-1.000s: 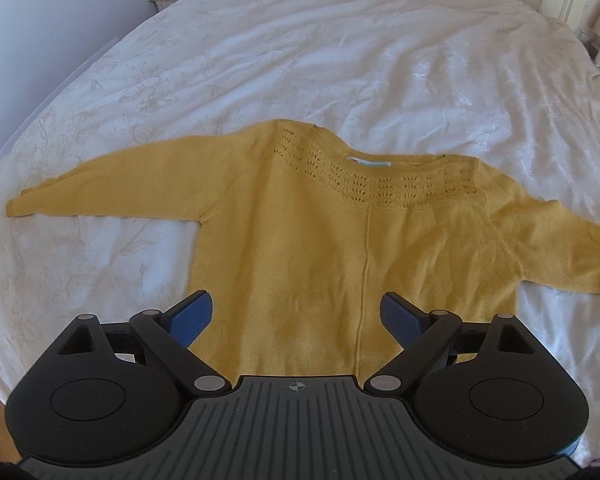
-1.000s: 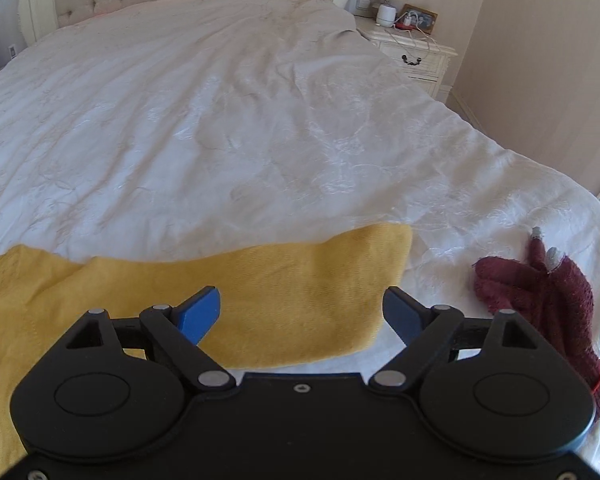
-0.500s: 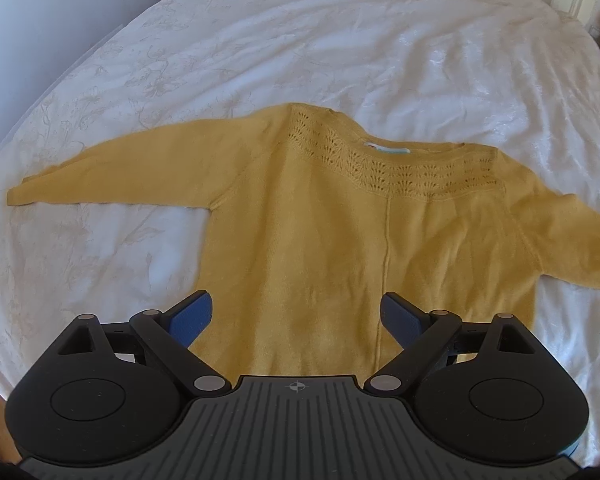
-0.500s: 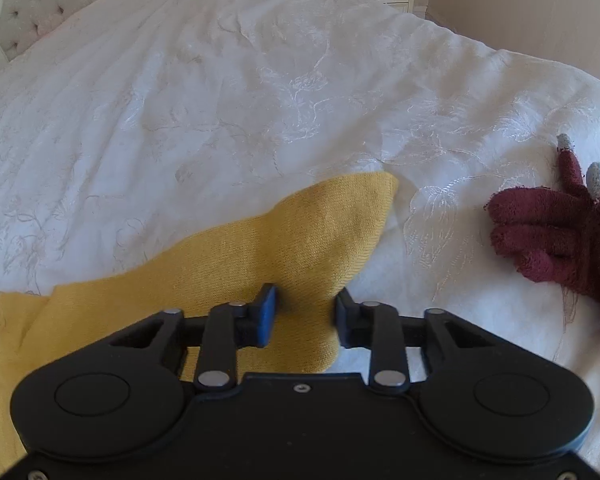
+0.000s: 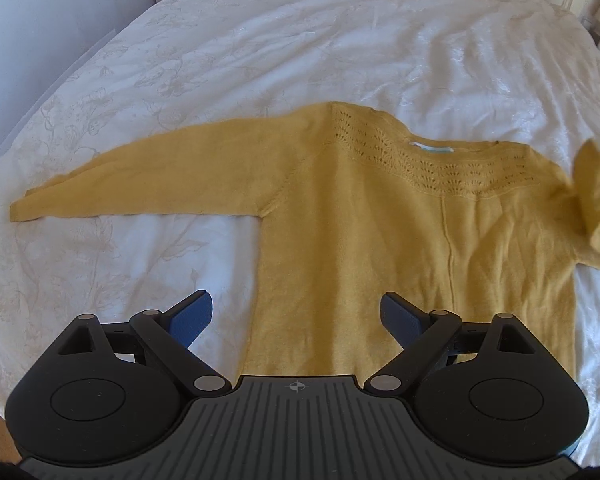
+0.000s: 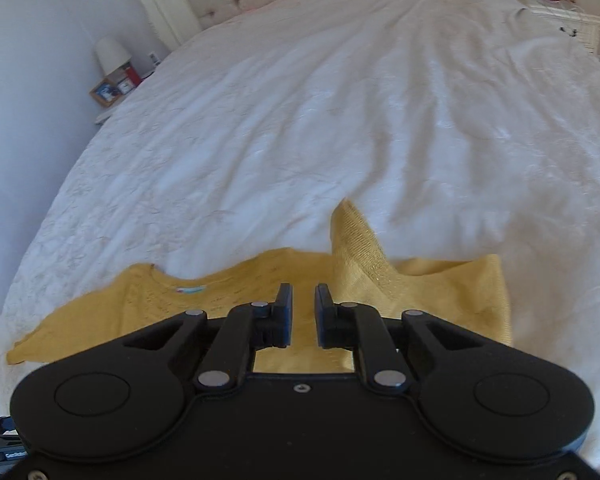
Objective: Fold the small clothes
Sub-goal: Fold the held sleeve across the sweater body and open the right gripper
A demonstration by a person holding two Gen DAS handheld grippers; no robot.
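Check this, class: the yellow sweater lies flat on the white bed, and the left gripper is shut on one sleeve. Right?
Wrong gripper. The left gripper is open, as the left wrist view shows; the right gripper is shut on the sleeve. The yellow sweater does lie on the white bed.

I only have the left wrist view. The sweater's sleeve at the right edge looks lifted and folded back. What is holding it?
Observer: The right gripper. Its jaws have just been closing, and they now pinch the sleeve.
Operator: Does the cuff hang down from it?
Observer: No. The cuff stands up just beyond the jaws.
Operator: Where is that gripper over the sweater?
Observer: Above the neckline, with the label just left of its jaws in the picture.
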